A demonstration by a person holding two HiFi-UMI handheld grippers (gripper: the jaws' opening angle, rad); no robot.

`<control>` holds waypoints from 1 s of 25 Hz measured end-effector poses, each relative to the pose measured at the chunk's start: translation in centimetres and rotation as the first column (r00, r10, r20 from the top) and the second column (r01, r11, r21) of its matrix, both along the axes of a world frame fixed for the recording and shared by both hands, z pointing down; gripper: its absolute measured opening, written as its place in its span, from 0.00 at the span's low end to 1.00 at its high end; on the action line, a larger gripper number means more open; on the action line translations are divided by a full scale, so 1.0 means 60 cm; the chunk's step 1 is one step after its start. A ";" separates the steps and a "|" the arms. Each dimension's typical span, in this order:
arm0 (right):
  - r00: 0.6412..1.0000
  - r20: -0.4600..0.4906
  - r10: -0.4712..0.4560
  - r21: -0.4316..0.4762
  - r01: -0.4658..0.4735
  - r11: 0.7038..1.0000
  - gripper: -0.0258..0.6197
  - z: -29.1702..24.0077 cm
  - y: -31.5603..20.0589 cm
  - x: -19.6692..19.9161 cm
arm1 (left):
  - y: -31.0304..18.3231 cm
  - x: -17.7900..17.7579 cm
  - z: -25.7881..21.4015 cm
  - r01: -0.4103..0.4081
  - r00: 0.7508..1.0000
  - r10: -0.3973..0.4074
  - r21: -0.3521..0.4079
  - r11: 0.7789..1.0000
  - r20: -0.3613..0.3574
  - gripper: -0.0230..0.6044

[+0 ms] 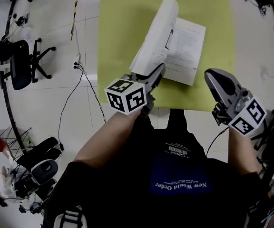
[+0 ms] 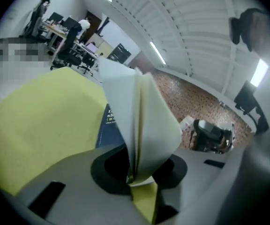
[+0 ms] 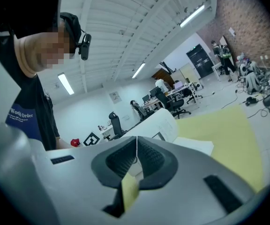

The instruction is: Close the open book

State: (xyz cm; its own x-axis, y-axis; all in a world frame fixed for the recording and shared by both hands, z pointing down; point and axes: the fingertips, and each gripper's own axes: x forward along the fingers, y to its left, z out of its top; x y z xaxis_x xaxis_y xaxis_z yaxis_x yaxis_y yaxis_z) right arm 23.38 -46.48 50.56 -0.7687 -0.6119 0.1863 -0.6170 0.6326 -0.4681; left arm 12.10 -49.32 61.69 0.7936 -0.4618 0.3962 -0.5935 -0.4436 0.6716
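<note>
On the square yellow-green mat point(image 1: 122, 23), which is lying on a white tiled floor point(image 1: 87, 56), a thin open book with white printed pages point(image 1: 187, 44) is sitting near the middle. Its right-hand page is lying flat on the mat. A sheaf of white pages point(image 1: 156, 34) from the left half is standing up off the mat, leaning over the flat page and curving slightly.

The grey left gripper with the black-and-white marker cube point(image 1: 160, 72) is reaching in from the near side of the book and is pinching the lower corner of that sheaf. In the left gripper view its dark pads are pressing narrowly together on the paper, with the sheets fanning out above the jaws. Behind the sheets, a strip of the book's dark blue cover point(image 2: 108, 128) is showing, lying against the mat.

The grey right gripper point(image 1: 212, 75) is hovering over the near right edge of the mat, apart from the book and just off its near right corner. In the right gripper view its ribbed pads are meeting along a thin line, and nothing is sitting between them. The book is showing beyond the jaws in that view, with the mat to the right.

Off the mat to the left, a black office chair point(image 1: 23, 61) is standing on the floor, and a thin black cable point(image 1: 75, 91) is trailing across the tiles beside it.
</note>
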 end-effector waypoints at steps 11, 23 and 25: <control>0.996 0.023 0.081 -0.005 -0.081 0.997 0.02 0.007 0.027 0.069 | 0.039 0.089 0.082 -0.437 0.754 0.382 -0.026 0.899 0.534 0.26; 0.989 0.039 0.144 -0.016 -0.143 0.990 0.02 0.002 0.063 0.111 | 0.102 0.102 0.131 -0.725 0.254 0.527 -0.200 0.659 0.811 0.45; 0.990 0.031 0.140 -0.019 -0.140 0.990 0.02 0.003 0.070 0.110 | 0.120 0.108 0.127 -0.724 0.332 0.609 -0.219 0.654 0.721 0.44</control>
